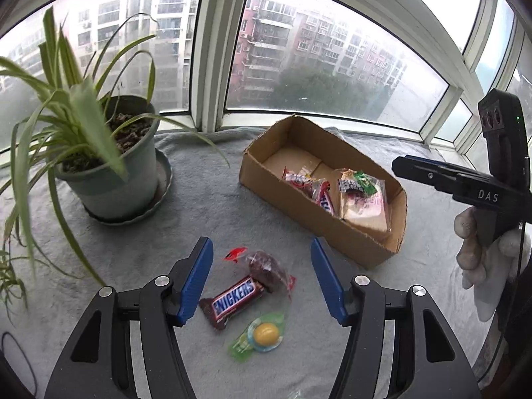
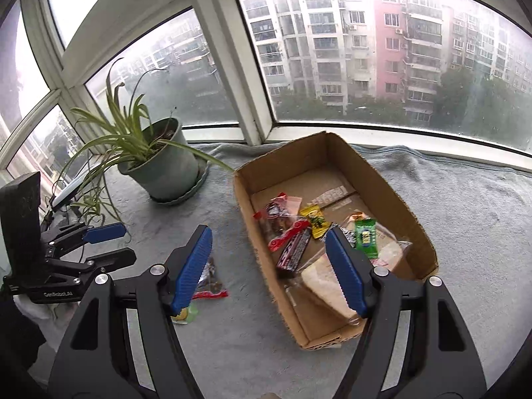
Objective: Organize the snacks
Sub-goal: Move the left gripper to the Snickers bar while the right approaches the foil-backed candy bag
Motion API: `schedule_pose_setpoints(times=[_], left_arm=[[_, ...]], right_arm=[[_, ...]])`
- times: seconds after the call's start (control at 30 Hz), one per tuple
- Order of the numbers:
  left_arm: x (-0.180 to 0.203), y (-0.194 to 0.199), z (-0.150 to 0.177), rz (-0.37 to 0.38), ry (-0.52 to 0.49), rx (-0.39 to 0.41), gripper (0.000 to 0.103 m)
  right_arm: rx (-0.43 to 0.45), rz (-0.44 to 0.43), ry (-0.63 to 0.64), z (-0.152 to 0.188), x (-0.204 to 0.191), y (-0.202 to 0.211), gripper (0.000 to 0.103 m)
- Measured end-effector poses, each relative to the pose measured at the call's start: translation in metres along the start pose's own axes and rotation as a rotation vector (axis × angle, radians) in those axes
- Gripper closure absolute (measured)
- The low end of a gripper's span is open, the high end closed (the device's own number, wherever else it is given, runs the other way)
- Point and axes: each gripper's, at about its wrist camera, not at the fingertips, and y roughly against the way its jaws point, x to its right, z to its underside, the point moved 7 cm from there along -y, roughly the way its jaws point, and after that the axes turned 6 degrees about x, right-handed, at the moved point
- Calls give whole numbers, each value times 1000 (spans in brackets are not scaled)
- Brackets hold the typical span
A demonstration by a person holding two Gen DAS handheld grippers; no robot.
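A cardboard box point(image 1: 349, 242) lies on the grey cloth and holds several wrapped snacks, among them a pale bread pack point(image 1: 365, 209). In front of it on the cloth lie a Snickers bar point(image 1: 234, 299), a dark cake in clear wrap point(image 1: 267, 271) and a yellow candy in green wrap point(image 1: 264, 334). My left gripper point(image 1: 261, 256) is open and empty, just above these three. My right gripper point(image 2: 269, 236) is open and empty, over the near left wall of the box point(image 2: 266, 259). The loose snacks point(image 2: 207, 281) show partly behind its left finger. The left gripper point(image 2: 113, 242) also shows at the left.
A potted spider plant point(image 1: 109, 173) in a grey-green pot stands at the left by the window; its long leaves hang over the cloth. The window frame point(image 1: 212, 66) runs behind everything. The right gripper's body point(image 1: 482, 186) and a gloved hand are at the right edge.
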Motion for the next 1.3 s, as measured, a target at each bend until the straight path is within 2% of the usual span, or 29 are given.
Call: schedule_pose_setpoints(times=[0.27, 0.6, 0.93, 1.3], left_arm=[[-27, 7, 23, -41, 33, -38, 42], [-28, 0, 48, -23, -2, -79, 42], [-26, -25, 57, -21, -65, -112, 43], [-26, -54, 62, -7, -110, -153, 46]], right_arm=[[-66, -76, 11, 23, -37, -11, 29], [-163, -121, 16, 52, -69, -48, 29], [-248, -113, -29, 71, -71, -94, 29], [-307, -113, -91, 83, -58, -125, 30]])
